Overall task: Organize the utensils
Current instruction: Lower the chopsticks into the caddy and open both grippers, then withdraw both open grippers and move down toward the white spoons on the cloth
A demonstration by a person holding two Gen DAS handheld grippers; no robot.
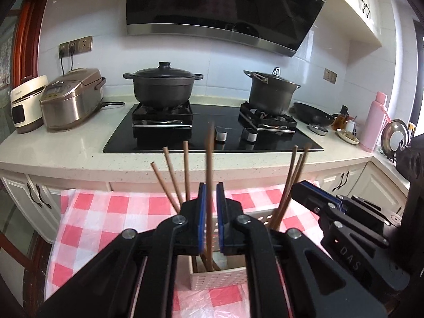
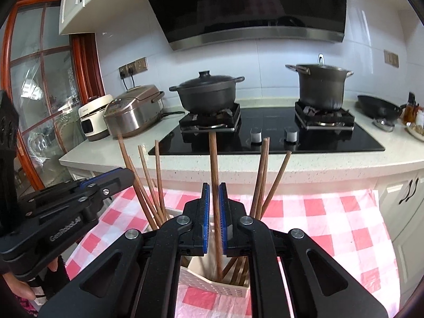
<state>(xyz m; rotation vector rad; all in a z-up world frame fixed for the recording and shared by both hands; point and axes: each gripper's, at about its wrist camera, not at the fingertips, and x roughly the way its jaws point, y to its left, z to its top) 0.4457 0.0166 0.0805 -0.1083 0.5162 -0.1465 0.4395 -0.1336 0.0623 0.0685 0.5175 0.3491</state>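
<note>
A white slotted holder (image 1: pixel 220 278) (image 2: pixel 212 283) stands on the red-checked cloth with several brown wooden chopsticks (image 1: pixel 172 180) (image 2: pixel 259 180) leaning out of it. My left gripper (image 1: pixel 210 185) hovers right above it. One chopstick (image 1: pixel 209 159) stands between its blue pads, lower end in the holder, top blurred, with a slim gap beside it. My right gripper (image 2: pixel 214 185) is above the same holder. Another chopstick (image 2: pixel 213 159) stands between its pads with its tip in the holder and a gap on its left. Each gripper shows in the other's view: the right gripper (image 1: pixel 302 185), the left gripper (image 2: pixel 119 175).
The checked cloth (image 1: pixel 106 212) covers a low table in front of a white counter (image 1: pixel 66 153). On the counter are a black hob (image 1: pixel 206 143) with two pots (image 1: pixel 163 84) (image 1: pixel 273 92), two rice cookers (image 1: pixel 71 100), a wok and a pink flask (image 1: pixel 376 122).
</note>
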